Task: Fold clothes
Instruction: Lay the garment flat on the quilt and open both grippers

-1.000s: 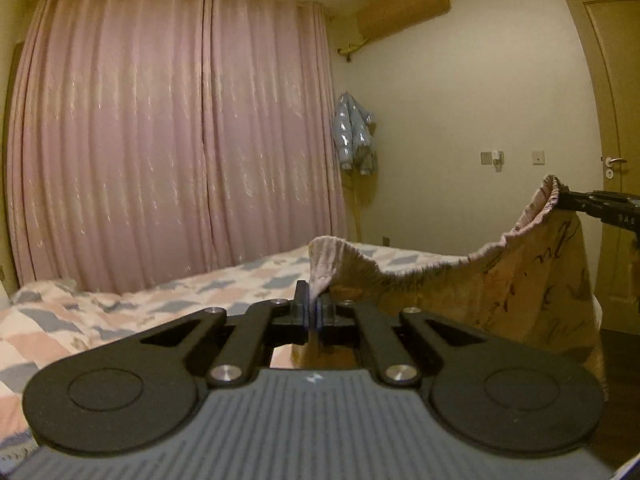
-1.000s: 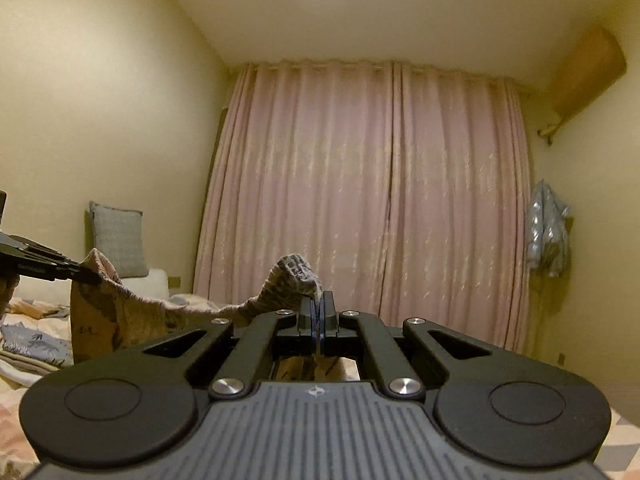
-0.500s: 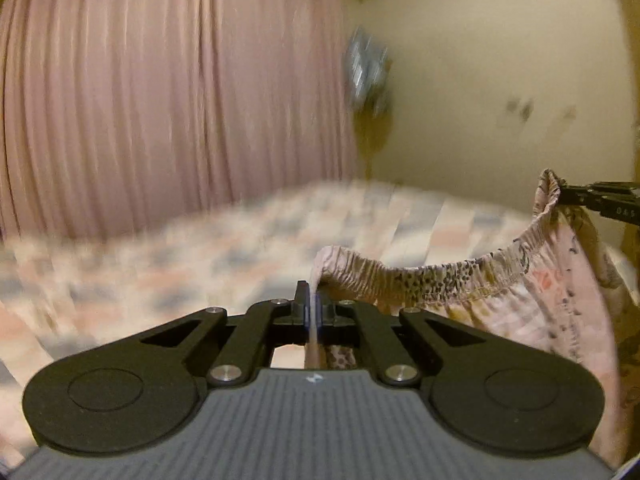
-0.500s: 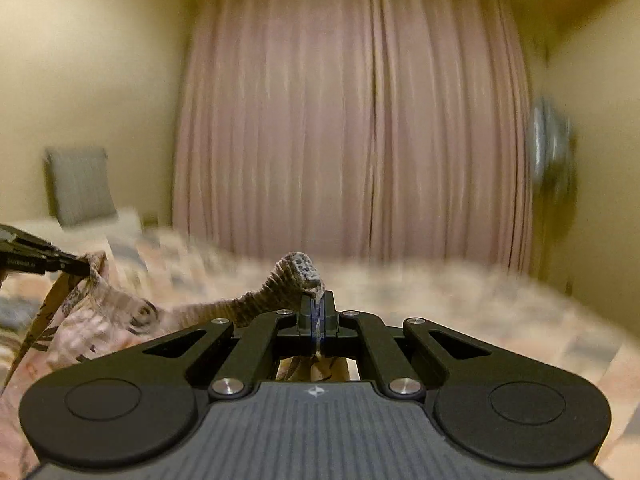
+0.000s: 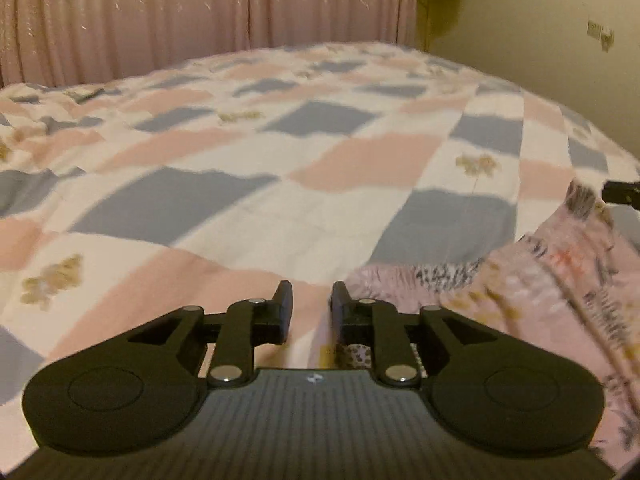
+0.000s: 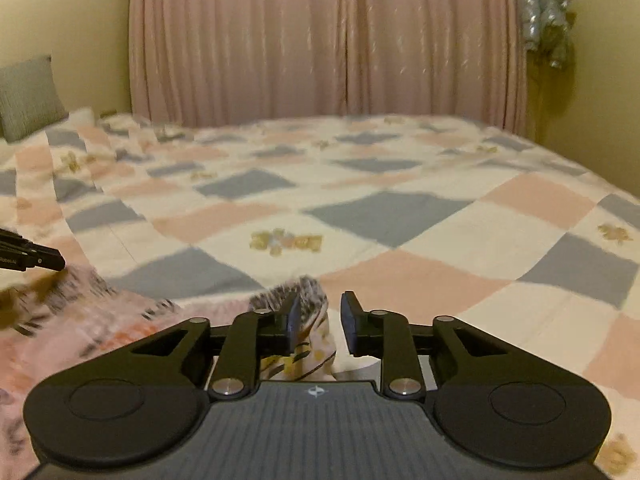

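A pink patterned garment (image 5: 532, 300) with a gathered elastic waistband lies on the bed, spread to the right of my left gripper (image 5: 311, 300). That gripper is open, and the waistband's end rests against its right finger. In the right wrist view the same garment (image 6: 100, 320) stretches leftward. My right gripper (image 6: 320, 312) is open there, with a bunched waistband corner (image 6: 300, 292) sitting loose between its fingers. Each gripper's tip shows at the edge of the other's view: right gripper (image 5: 622, 192), left gripper (image 6: 32, 258).
The bed carries a checked quilt (image 5: 320, 152) in pink, grey-blue and white. Pink curtains (image 6: 328, 40) hang behind it. A grey pillow (image 6: 28, 96) leans at the left wall. A silvery jacket (image 6: 546, 12) hangs at the right corner.
Both grippers came down from holding the garment up in the air to the bed. Both have opened and released the waistband, which now lies on the quilt.
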{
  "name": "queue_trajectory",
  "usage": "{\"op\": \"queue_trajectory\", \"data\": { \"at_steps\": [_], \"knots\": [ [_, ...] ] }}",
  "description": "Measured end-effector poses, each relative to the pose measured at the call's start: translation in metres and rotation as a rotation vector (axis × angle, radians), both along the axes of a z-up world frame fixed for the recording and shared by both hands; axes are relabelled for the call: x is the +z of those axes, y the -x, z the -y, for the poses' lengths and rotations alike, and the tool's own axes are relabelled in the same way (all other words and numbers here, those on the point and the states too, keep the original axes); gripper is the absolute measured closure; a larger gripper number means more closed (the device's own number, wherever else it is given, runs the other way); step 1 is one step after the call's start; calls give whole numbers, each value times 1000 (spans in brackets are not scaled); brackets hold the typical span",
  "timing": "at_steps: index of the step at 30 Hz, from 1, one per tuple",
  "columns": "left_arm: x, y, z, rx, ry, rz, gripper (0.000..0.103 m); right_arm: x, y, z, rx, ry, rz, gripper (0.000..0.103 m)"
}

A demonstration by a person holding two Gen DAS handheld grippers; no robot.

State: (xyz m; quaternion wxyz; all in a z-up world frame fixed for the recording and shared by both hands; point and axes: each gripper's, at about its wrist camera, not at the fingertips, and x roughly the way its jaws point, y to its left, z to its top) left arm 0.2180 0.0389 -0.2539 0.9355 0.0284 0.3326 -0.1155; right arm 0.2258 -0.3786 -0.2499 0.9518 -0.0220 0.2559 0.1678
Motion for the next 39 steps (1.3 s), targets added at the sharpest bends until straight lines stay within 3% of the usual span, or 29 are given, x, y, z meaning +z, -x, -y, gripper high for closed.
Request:
{"op": "queue_trajectory", "data": {
  "at_steps": [3,7,15,20,22,23,24,26,31,35,39],
  "knots": [
    [28,28,-5,-5,5,33,75,31,38,11,-18,2,39,62],
    [50,81,-3,-39,5,45,73,45,103,30,-32,27,20,58],
    [44,193,49,-241,27,41,66,10,204,77,-104,12,-172,52],
    [25,233,87,-337,26,1,65,-17,224,109,-191,-139,-247,52],
    [17,237,94,-344,33,-22,65,-15,226,111,-199,-146,-237,52],
    [15,238,97,-343,23,-26,65,-14,227,112,-202,-147,-230,58],
    [12,239,99,-343,12,-30,65,-13,228,112,-205,-148,-224,76],
    [9,240,102,-341,3,-37,65,-10,229,113,-212,-149,-210,97],
    [10,241,96,-321,-2,-33,66,-4,234,115,-228,-152,-177,101],
    [11,241,89,-314,-11,-32,65,4,234,125,-308,-95,-114,101],
    [11,244,79,-295,-20,-27,65,-4,227,118,-283,-41,-171,97]
  ]
}}
